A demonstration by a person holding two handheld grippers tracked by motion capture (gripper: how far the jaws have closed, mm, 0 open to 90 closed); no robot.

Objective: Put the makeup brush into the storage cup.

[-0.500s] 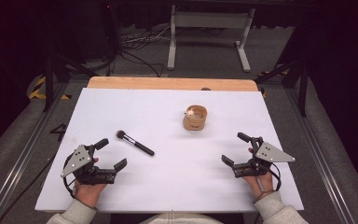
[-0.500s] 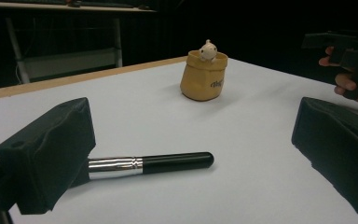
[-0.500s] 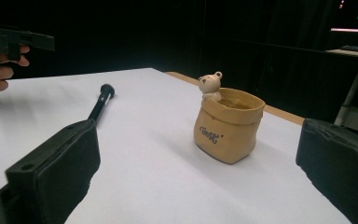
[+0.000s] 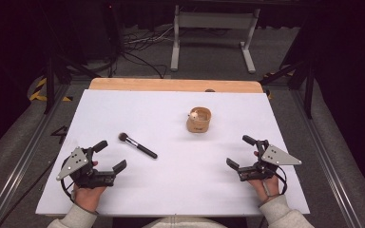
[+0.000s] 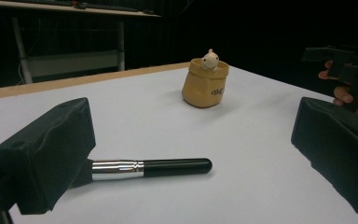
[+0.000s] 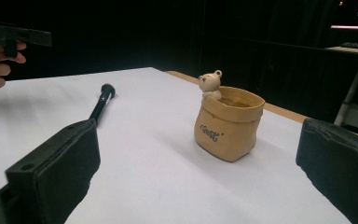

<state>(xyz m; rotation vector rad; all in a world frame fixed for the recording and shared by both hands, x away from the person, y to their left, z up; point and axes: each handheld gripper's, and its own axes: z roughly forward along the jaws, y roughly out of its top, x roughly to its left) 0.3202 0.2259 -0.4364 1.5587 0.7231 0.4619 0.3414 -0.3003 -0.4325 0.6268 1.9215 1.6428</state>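
Over near table edge: left gripper (image 4: 108,156) spread wide, holding nothing, brush (image 4: 137,146) just beyond; right gripper (image 4: 241,152) likewise.

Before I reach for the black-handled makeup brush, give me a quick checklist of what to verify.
1. Left gripper jaws open and empty: ok.
2. Right gripper jaws open and empty: ok.
3. Black-handled makeup brush with silver ferrule lying flat on the white table, apart from both grippers: ok.
4. Tan bag-shaped pot with small bear figure upright, well apart from the brush: ok.
5. Bare table between left gripper and brush: ok.
6. Whether the pot holds anything inside: cannot tell.
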